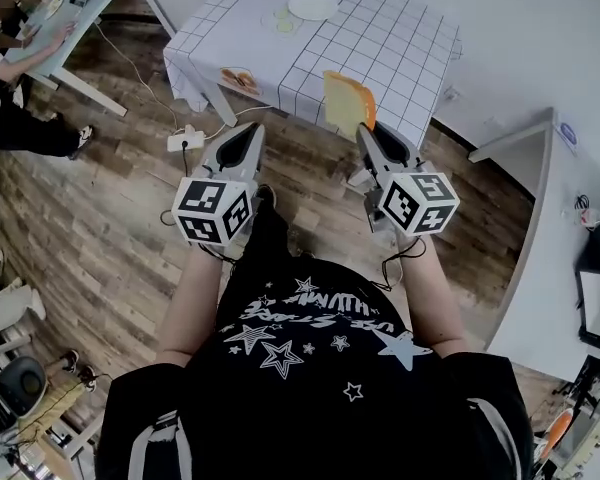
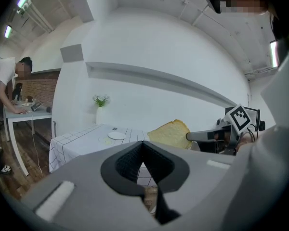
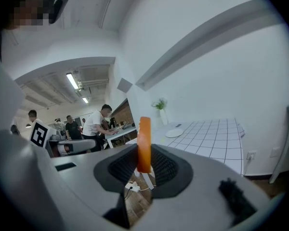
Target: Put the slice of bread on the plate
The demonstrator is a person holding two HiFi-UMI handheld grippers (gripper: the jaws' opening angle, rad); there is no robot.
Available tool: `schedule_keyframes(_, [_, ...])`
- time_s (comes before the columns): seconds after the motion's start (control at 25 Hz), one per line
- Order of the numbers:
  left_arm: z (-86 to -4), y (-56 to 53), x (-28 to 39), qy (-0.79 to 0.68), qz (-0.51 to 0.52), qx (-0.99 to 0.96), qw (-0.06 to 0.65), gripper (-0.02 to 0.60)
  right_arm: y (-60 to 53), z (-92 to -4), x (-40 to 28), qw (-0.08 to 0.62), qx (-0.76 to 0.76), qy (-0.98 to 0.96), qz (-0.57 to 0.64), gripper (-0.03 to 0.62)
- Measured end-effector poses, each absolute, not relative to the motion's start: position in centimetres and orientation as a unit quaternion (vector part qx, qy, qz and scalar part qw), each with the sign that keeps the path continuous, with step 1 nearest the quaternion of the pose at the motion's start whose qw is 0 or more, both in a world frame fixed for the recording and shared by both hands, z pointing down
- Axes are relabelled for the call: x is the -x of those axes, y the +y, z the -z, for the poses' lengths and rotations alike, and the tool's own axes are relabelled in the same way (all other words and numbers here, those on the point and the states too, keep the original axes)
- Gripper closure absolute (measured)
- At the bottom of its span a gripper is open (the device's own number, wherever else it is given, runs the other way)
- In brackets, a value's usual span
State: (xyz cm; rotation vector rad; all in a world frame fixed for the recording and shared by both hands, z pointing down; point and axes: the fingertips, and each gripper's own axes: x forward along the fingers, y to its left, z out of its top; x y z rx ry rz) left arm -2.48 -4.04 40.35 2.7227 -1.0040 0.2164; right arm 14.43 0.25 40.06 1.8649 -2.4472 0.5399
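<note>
I carry the bread [image 1: 348, 103] clamped in my right tool [image 1: 366, 131], left tool [image 1: 252, 130] closed empty; next, reach the plate [image 1: 312, 5] on the tabletop [image 1: 380, 48].

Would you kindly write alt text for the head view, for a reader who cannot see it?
Seen from above, the right gripper holds a slice of bread on edge at the near edge of a checked-cloth table; a white plate lies at its far side. The left gripper, jaws together and empty, is beside it over the wooden floor.
</note>
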Motion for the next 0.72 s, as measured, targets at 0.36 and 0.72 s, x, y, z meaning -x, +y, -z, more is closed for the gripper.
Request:
schedule_keyframes(0.36, [-41.2,-12.4,2.3,-0.328,-0.074,-0.934,0.122,0.572,-7.5,-40.8,-14.6,0.026,-0.607,-0.775,-0.173,0.506])
schedule_keyframes(0.72, [-41.3,-22.0,2.6,-0.313,-0.071,-0.938,0.135,0.572,-17.0,-41.0,-14.4,0.040,-0.624,-0.759,-0.181,0.507])
